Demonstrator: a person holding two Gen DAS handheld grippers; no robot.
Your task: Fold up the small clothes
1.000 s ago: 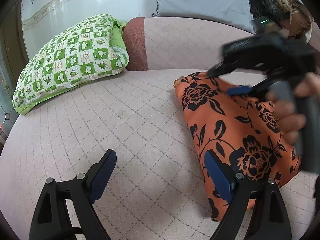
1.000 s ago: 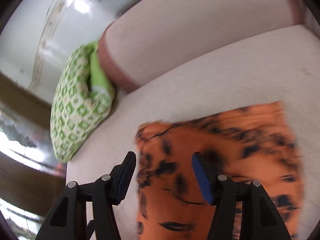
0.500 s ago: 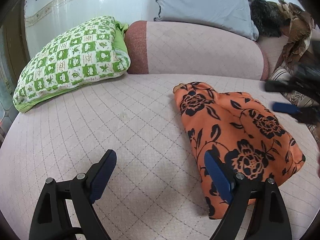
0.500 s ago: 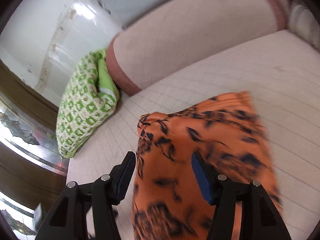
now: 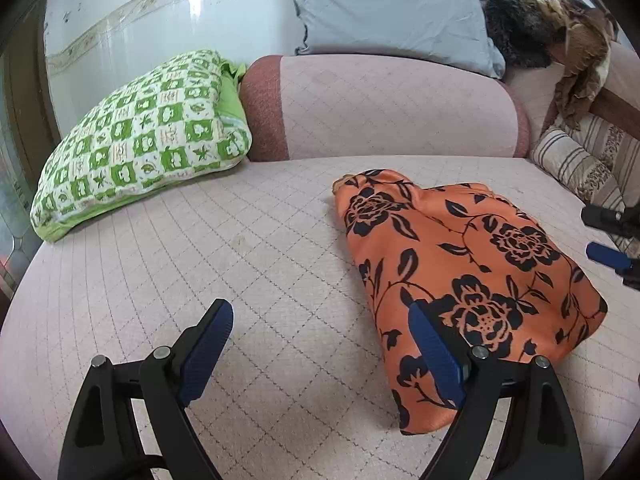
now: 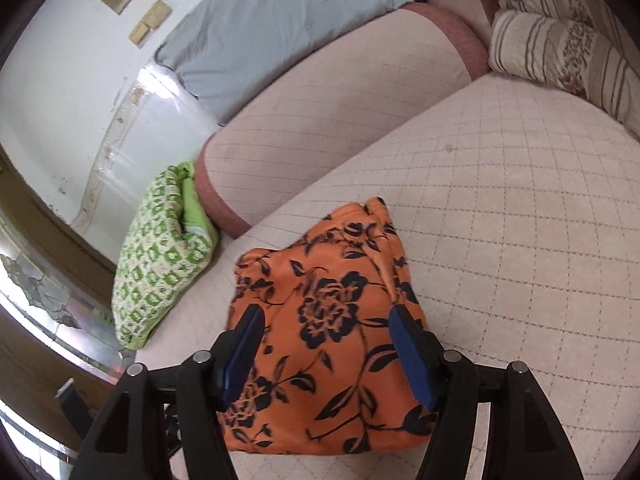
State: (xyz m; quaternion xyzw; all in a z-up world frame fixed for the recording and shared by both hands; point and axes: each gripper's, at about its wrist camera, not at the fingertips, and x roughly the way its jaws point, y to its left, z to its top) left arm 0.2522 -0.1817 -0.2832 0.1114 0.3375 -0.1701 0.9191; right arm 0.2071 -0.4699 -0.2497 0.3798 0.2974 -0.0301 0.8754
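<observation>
An orange garment with black flowers lies folded on the pink quilted sofa seat. My left gripper is open and empty, hovering at the garment's near left edge; its right finger overlaps the cloth. My right gripper is open and empty above the garment, jaws straddling it without touching. The right gripper also shows at the far right edge of the left wrist view.
A green checked pillow lies at the seat's left end. A pink bolster runs along the back with a grey pillow behind it. A striped cushion and brown cloth sit at the right.
My right gripper has pulled back off the garment toward the right and now sits at the frame edge in the left wrist view. The garment and my left gripper have stayed in place.
</observation>
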